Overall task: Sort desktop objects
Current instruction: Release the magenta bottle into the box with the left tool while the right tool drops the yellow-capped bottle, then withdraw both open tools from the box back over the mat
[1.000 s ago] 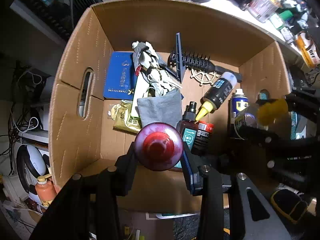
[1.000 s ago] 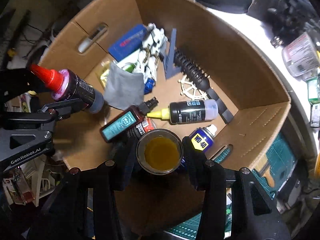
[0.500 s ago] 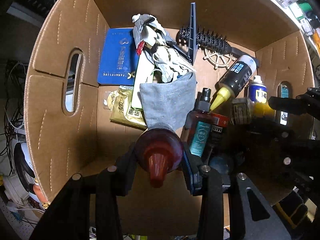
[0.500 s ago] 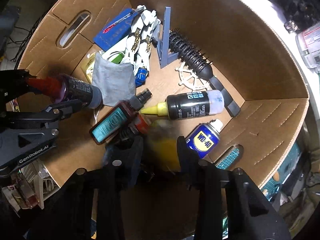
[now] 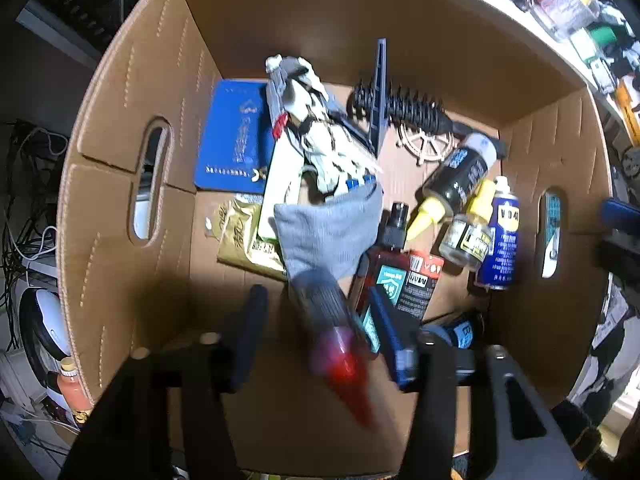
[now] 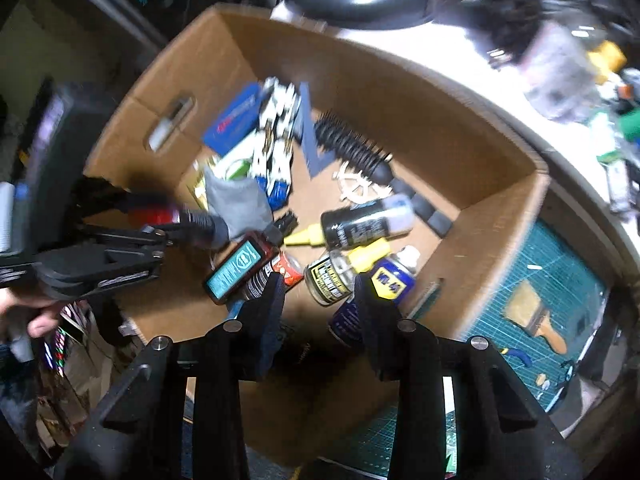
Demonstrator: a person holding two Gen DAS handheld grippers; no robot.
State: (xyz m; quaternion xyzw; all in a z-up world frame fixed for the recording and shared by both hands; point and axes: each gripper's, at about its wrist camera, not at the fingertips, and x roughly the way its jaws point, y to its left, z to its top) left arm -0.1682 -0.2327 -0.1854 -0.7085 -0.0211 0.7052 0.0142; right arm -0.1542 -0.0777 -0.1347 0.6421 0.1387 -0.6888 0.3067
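Observation:
A cardboard box holds the sorted items. My left gripper points straight down into it, jaws opening. The dark bottle with a red nozzle hangs blurred and tilted between the fingers, and the pads no longer press it. My right gripper stands open above the box with nothing in it. Below it the small glass bottle with a yellow cap lies on the box floor, beside the WD-40 can and the black bottle with a yellow nozzle.
Also in the box are a grey cloth, a teal-labelled spray bottle, a blue booklet, a white toy robot, a hairbrush and a wooden ship wheel. A green cutting mat and a cluttered desk lie to the right.
The left jaws have spread and the red-nozzled bottle has tipped over, slipping down. The right gripper has let go of the yellow-capped bottle, which now lies in the box, and has risen.

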